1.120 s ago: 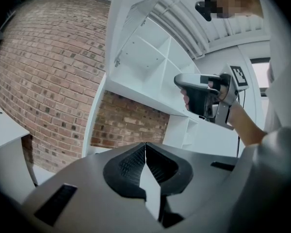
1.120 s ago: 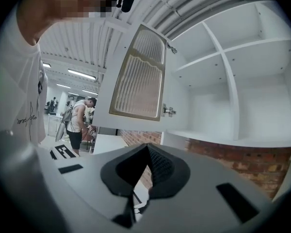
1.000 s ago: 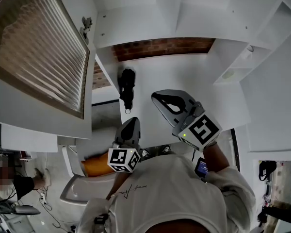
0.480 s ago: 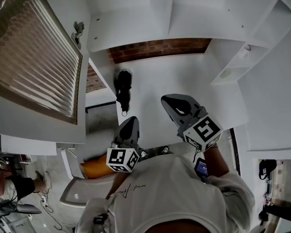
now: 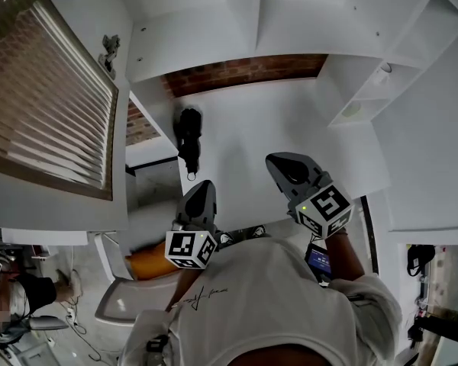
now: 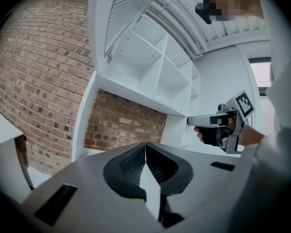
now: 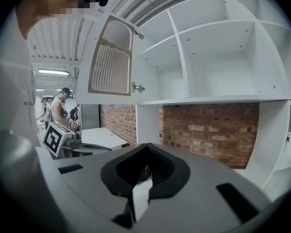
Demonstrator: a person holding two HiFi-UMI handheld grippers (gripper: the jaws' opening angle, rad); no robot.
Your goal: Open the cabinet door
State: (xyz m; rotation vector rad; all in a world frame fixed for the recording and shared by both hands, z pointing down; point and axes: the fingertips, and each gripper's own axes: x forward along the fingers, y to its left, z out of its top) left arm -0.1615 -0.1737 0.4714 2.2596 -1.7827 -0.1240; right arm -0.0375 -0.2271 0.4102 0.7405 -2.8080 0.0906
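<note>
The cabinet door (image 5: 53,105), a white-framed panel with a tan inner surround and ribbed translucent glass, stands swung wide open at the left of the head view. It is turned well away from the white open-fronted cabinet (image 5: 214,40) it belongs to, and a small metal hinge (image 5: 107,50) shows at the edge nearest the carcass. The square compartments it would cover are fully exposed, as the right gripper view also shows. Below the cabinet runs a strip of red brick wall (image 5: 244,73) and a white countertop (image 5: 290,120), on which lies a black object (image 5: 188,139) whose kind I cannot make out. The left gripper (image 5: 202,189) is held low, close to the person's torso, its dark ribbed pads pressed flat together with nothing between them. The right gripper (image 5: 278,162) hangs over the countertop, its jaws likewise closed on nothing. Both grippers are well apart from the door, and neither touches the door, the hinge or the cabinet. Judged from how things lie, the opening itself looks done: the door is clear of the cabinet front and rests open with nothing holding it. Whether it has reached the end of its swing cannot be told. If anything is left, it seems to be only bringing the grippers to rest.
</note>
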